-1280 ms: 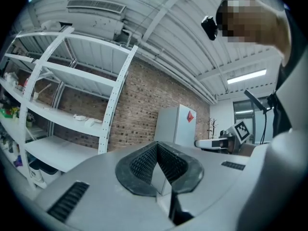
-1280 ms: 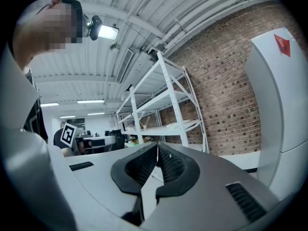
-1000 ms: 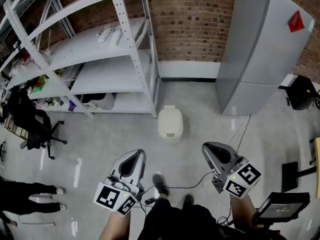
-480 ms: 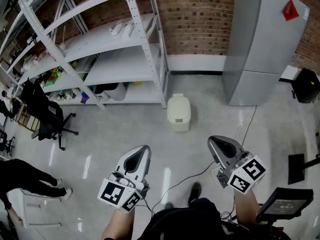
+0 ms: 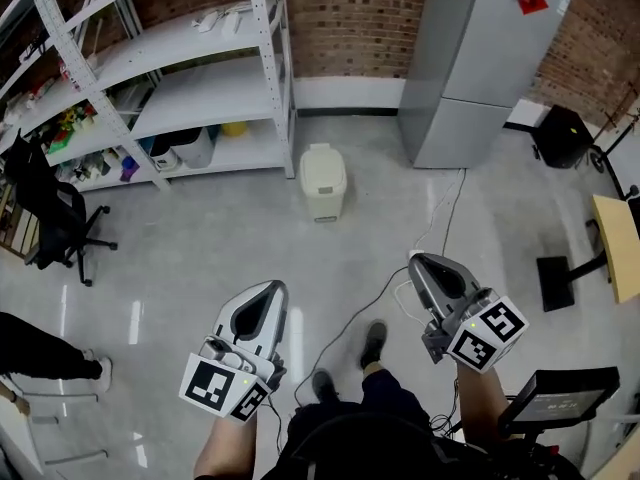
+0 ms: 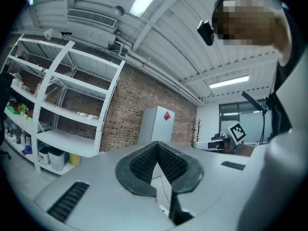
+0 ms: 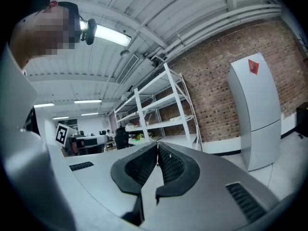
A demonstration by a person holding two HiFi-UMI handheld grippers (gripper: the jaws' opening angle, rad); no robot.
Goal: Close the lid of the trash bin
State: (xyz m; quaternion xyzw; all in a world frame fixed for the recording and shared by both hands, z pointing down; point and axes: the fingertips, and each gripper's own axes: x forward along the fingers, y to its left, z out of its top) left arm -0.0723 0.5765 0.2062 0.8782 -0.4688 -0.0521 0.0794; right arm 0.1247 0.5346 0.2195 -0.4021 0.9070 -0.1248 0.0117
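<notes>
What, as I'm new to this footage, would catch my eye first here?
The left tool and right tool loom low in the head view, both shut and empty. Ahead, a small cream trash bin stands alone on the pale floor, between white shelving and a tall grey cabinet by the brick wall.

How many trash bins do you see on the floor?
1: the cream trash bin stands between the white shelving and the grey cabinet. Others could hide under that shelving.
</notes>
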